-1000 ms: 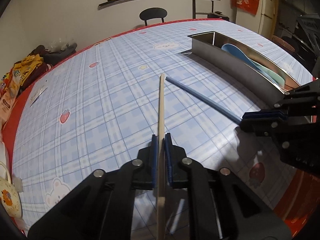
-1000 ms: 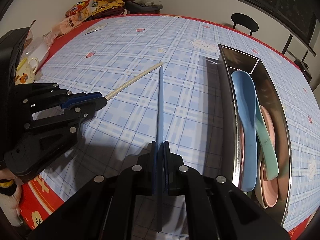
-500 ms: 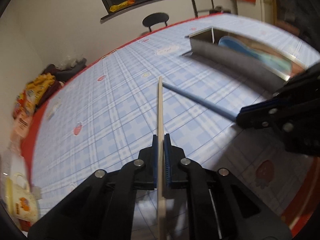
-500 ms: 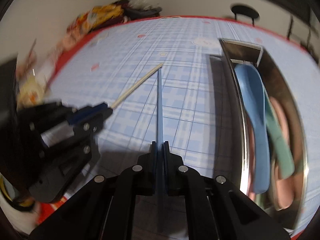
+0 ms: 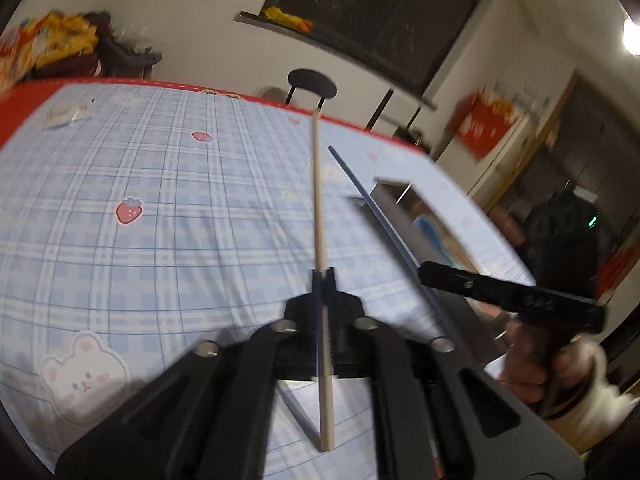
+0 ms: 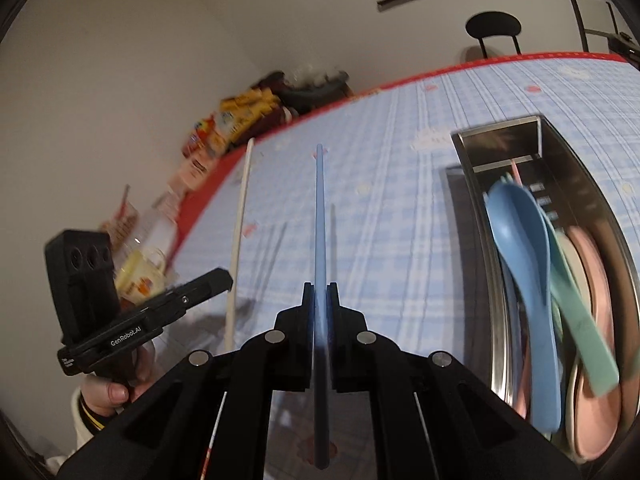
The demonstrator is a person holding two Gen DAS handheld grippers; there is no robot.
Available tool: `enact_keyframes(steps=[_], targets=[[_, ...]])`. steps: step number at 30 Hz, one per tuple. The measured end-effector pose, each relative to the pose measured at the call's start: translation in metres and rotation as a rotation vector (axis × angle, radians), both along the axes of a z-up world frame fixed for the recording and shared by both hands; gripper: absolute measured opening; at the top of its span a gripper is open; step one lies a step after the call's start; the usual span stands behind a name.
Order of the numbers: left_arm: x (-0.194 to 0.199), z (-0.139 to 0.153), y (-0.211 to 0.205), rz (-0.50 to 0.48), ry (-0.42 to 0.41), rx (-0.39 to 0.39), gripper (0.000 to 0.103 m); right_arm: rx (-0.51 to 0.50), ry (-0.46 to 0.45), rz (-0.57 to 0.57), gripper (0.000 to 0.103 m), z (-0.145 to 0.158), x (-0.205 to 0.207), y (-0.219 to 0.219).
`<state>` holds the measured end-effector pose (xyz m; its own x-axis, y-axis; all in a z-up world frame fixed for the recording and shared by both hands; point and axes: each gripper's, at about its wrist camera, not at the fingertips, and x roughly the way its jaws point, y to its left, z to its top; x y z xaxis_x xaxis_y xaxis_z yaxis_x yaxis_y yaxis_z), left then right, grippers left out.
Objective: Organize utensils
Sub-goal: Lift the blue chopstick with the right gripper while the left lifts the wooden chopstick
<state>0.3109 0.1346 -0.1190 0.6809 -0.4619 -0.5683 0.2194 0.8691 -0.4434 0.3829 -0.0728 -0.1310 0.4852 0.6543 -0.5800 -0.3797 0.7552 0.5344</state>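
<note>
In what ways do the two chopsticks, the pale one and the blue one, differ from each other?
The pale chopstick is light wood-coloured; the blue chopstick is blue. The pale chopstick is clamped in the left tool, the blue chopstick in the right tool. Both are long, thin sticks, each gripped partway along with its far end pointing forward over the checked tablecloth.

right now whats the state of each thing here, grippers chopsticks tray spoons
left gripper: shut on the beige chopstick, held off the table
right gripper: shut on the blue chopstick, held off the table
metal tray: on the tablecloth, open topped
blue spoon: lying in the tray
green spoon: lying in the tray, across the blue spoon
pink utensils: lying in the tray, beneath the others
</note>
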Motion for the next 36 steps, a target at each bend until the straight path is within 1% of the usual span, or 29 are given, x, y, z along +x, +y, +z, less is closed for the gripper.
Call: enact_keyframes(steps=[2,5,6,8,10,12,13,15,16,18,19,21,24,28,29,30,31,32,33,34,36], targets=[[0.001,-0.003,-0.001,0.007,0.012,-0.004,0.005,0.027,-0.007,0.007,0.007,-0.001,0.002,-0.003],[0.006,-0.012,-0.011,0.002,0.051,0.053,0.005,0.047,0.030,0.025,0.007,-0.010,0.003,-0.009],[0.008,-0.016,-0.017,-0.001,0.070,0.096,0.005,0.050,0.031,0.027,0.007,-0.010,0.002,-0.009],[0.008,-0.017,-0.027,-0.002,0.078,0.164,0.005,0.061,0.019,0.029,0.007,-0.007,0.000,-0.010],[0.006,-0.013,-0.033,0.017,0.049,0.222,0.011,0.060,-0.009,0.030,0.007,-0.002,-0.005,-0.010],[0.003,-0.008,-0.038,0.060,0.025,0.293,0.038,0.042,-0.039,0.030,0.007,0.002,-0.008,-0.009],[0.001,-0.005,-0.041,0.090,0.005,0.356,0.040,0.036,-0.051,0.032,0.007,0.004,-0.011,-0.009],[0.000,-0.003,-0.045,0.137,-0.005,0.450,0.042,0.030,-0.063,0.035,0.007,0.006,-0.013,-0.008],[0.002,-0.006,-0.047,0.150,0.007,0.484,0.042,0.031,-0.065,0.037,0.007,0.006,-0.014,-0.008],[0.011,-0.014,-0.047,0.145,0.051,0.509,0.042,0.027,-0.066,0.039,0.007,0.006,-0.015,-0.008],[0.015,-0.017,-0.052,0.144,0.077,0.545,0.041,0.030,-0.062,0.038,0.007,0.005,-0.015,-0.009],[0.015,-0.017,-0.056,0.158,0.069,0.586,0.040,0.036,-0.060,0.033,0.007,0.005,-0.015,-0.012],[0.023,-0.026,-0.069,0.161,0.111,0.684,0.040,0.040,-0.073,0.016,0.007,0.008,-0.016,-0.016],[0.024,-0.029,-0.076,0.166,0.103,0.754,0.040,0.049,-0.075,0.008,0.007,0.009,-0.016,-0.020],[0.023,-0.030,-0.076,0.163,0.100,0.763,0.037,0.050,-0.077,0.006,0.007,0.010,-0.016,-0.021],[0.023,-0.030,-0.077,0.150,0.096,0.763,0.024,0.051,-0.078,0.005,0.007,0.009,-0.017,-0.022],[0.021,-0.031,-0.081,0.125,0.089,0.766,0.015,0.053,-0.078,0.004,0.007,0.010,-0.016,-0.023],[0.021,-0.032,-0.083,0.126,0.088,0.793,0.011,0.055,-0.079,0.002,0.007,0.010,-0.016,-0.024],[0.021,-0.031,-0.083,0.127,0.089,0.791,0.011,0.057,-0.081,-0.001,0.007,0.010,-0.016,-0.026],[0.023,-0.030,-0.080,0.126,0.095,0.769,0.011,0.058,-0.081,-0.004,0.007,0.011,-0.016,-0.027],[0.025,-0.027,-0.066,0.124,0.120,0.678,0.011,0.067,-0.079,-0.014,0.007,0.012,-0.014,-0.029]])
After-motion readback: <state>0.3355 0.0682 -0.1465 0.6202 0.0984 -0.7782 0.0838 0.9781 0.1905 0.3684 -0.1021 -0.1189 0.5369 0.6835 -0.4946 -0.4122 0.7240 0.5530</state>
